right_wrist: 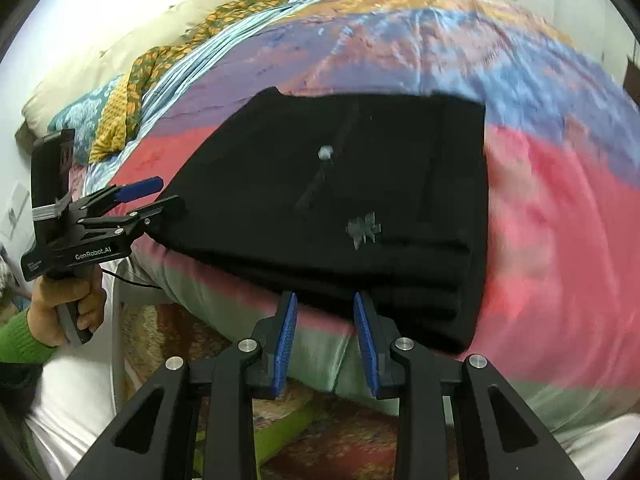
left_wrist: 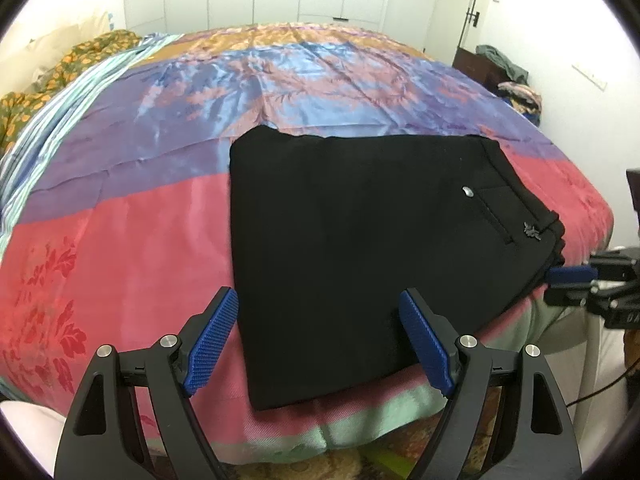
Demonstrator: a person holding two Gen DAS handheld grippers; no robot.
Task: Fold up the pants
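Pants: my pants [left_wrist: 360,240] lie folded into a black, stacked rectangle at the near edge of the bed [left_wrist: 120,220], pocket button facing up.
Long axis: it runs left to right along the bed's near edge; the layered ends sit at the right.
Left tool: my left tool [left_wrist: 320,312] hangs released, jaws wide, over the near left corner, one pad off the cloth, nothing held.
Right tool: my right tool [right_wrist: 325,300] is narrowed but grasps nothing; its tips sit just beside the near edge of the stack.
Key relation: the pants lie straight ahead of both tools, just beyond the tips.
Judgement: the fold looks nearly finished; probably only tidying remains.
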